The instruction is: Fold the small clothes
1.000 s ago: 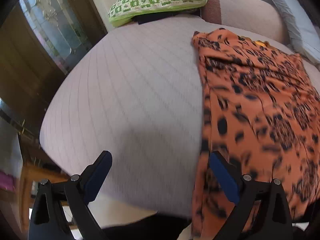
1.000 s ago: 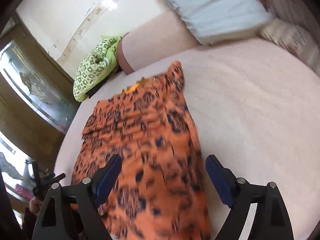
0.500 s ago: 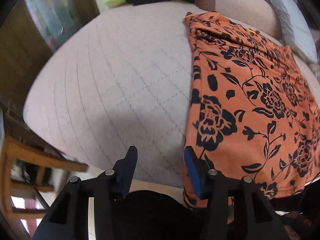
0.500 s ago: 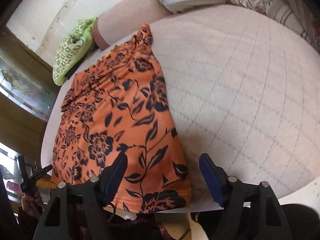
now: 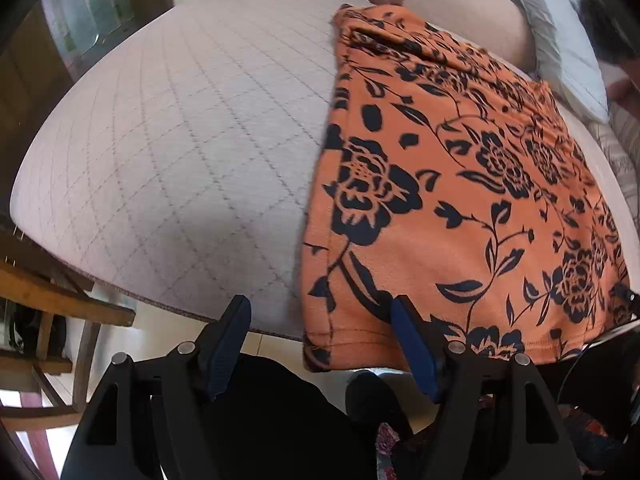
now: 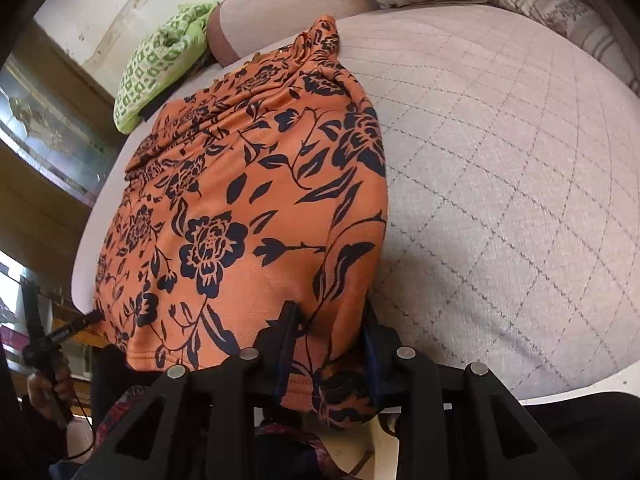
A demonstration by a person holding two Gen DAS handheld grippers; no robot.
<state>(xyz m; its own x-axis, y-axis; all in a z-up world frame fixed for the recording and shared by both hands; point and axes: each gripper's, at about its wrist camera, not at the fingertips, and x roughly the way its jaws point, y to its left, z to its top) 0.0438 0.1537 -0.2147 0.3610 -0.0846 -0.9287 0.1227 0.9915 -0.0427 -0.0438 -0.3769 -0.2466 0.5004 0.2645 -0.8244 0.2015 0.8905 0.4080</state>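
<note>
Right tongs (image 6: 326,344) closing on near hem of orange floral garment (image 6: 256,200); left tongs (image 5: 320,332) opening, empty, over quilted bed (image 5: 180,140); green pillow (image 6: 160,64) far.

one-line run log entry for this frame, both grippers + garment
task: fold small clothes | left gripper: jaws opening, straddling near hem corner of orange floral garment | right gripper: closing on bunched hem | garment flat on quilted cushion
</note>
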